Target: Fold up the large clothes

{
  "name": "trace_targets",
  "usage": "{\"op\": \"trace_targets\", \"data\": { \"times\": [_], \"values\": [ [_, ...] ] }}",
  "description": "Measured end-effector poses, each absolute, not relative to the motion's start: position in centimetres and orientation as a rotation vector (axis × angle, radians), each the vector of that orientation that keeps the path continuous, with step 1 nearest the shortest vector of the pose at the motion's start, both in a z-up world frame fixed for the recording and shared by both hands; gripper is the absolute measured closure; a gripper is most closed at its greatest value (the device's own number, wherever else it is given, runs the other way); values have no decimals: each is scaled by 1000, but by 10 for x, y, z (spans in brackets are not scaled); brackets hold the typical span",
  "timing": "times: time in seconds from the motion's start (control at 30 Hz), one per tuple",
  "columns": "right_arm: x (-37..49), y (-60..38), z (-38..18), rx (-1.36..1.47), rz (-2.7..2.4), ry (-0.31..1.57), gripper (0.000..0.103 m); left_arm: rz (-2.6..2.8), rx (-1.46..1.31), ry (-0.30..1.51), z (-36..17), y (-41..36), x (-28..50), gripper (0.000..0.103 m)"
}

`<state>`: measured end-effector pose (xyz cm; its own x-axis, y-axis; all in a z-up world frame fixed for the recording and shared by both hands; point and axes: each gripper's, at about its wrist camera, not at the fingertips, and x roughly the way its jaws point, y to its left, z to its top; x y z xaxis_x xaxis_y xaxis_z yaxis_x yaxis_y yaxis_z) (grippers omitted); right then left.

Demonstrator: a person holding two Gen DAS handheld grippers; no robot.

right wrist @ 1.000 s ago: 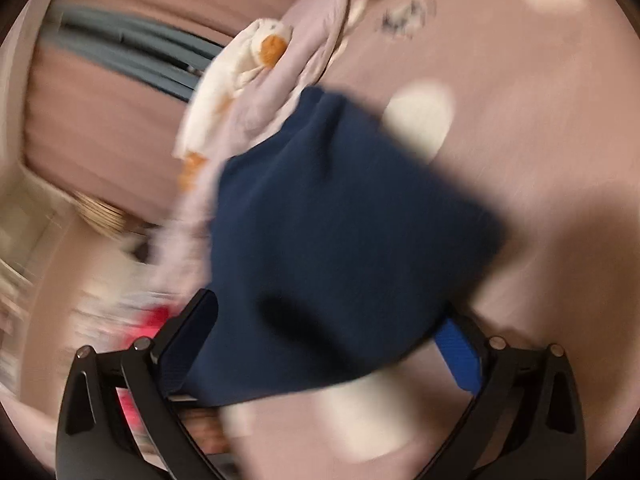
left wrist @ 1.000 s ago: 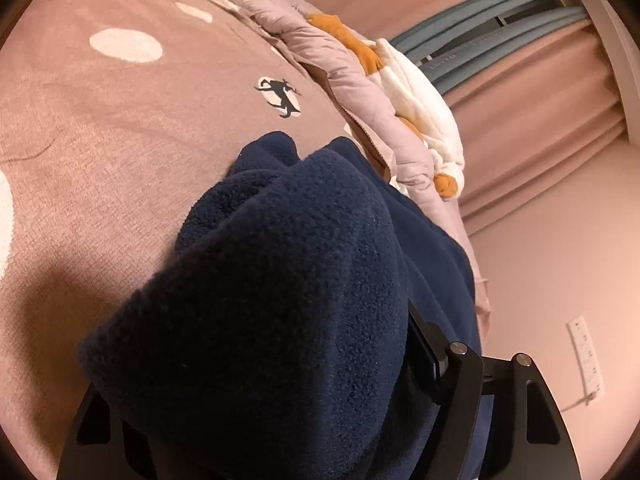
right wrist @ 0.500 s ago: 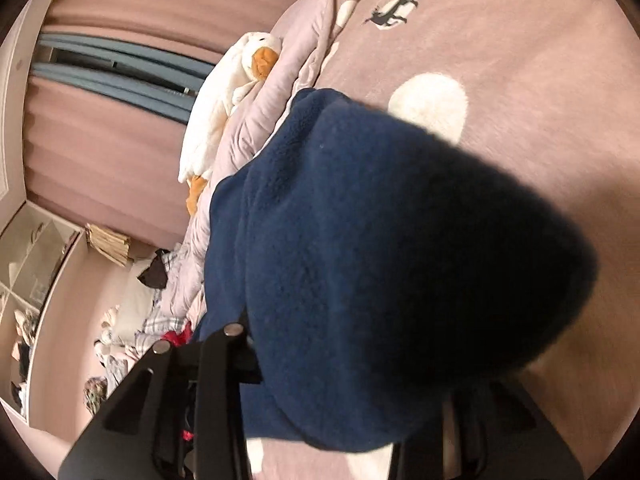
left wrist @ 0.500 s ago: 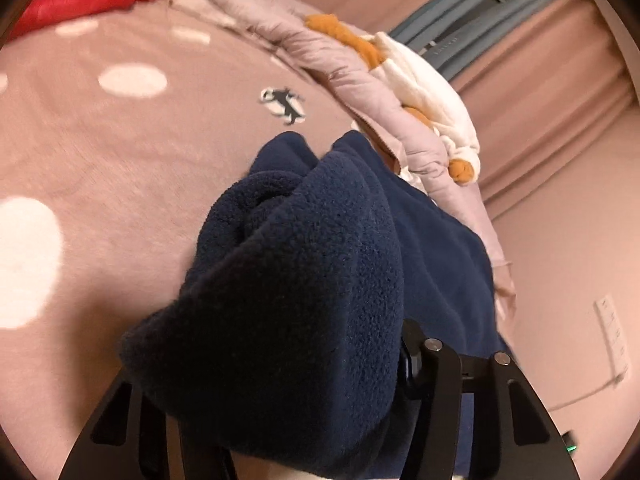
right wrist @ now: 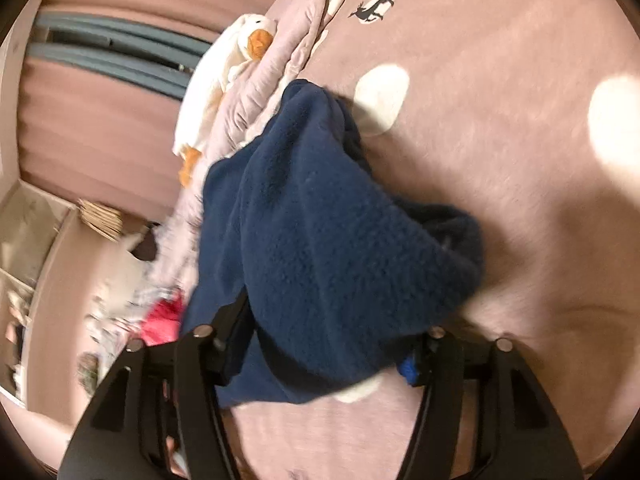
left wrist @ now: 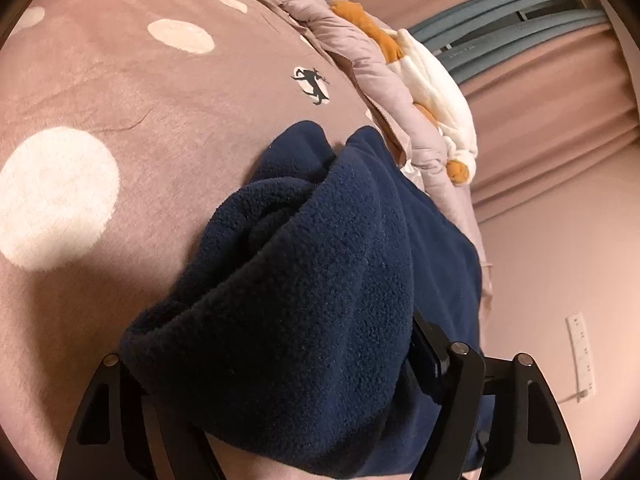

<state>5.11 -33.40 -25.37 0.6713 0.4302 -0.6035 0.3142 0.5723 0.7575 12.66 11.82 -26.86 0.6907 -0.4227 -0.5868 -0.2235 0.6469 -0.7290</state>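
A pink polka-dot blanket [left wrist: 120, 92] spreads ahead of both grippers. On it, bunched right at the tools, a navy fleece garment [left wrist: 312, 280] drapes over and between their fingers. The left gripper [left wrist: 280, 364] and right gripper [right wrist: 320, 336] each look clamped on its folds, fingertips buried in fleece. Beyond lies a white plush duck [right wrist: 224, 76] on a rumpled quilt [left wrist: 380, 80].

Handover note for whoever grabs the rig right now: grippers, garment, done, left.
Left gripper: shut on a bunched part of the navy blue fleece garment.
Right gripper: shut on another bunched part of the garment.
Garment: lifted at both grips, the rest trailing onto the pink polka-dot blanket beside the white plush duck.
Done: both grips secured.
Left: spread it flat, then fold.
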Motion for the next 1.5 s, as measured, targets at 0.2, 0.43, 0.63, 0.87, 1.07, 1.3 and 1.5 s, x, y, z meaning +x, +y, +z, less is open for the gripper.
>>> {"op": "trace_targets", "data": {
  "times": [0.2,0.43,0.63,0.87,1.07,1.3,1.5],
  "values": [
    [46,-357,-255,986,38,871,28,-116,-895,799,-272,122,129,20],
    [52,-375,-264,1031,-73,753,15,-130,-960,760,-275,143,143,12],
    [63,-361,-263,885,-93,738,22,-80,-947,804,-273,149,155,21],
    [74,-366,-271,840,-68,714,34,-220,-1033,834,-279,143,148,37],
    [70,-362,-273,794,-52,682,35,-362,-1123,875,-286,153,156,21],
    [68,-360,-273,780,-42,666,36,-342,-873,973,-274,126,178,23],
    [69,-358,-273,762,-40,665,36,-84,-407,838,-235,79,161,26]
  ]
}}
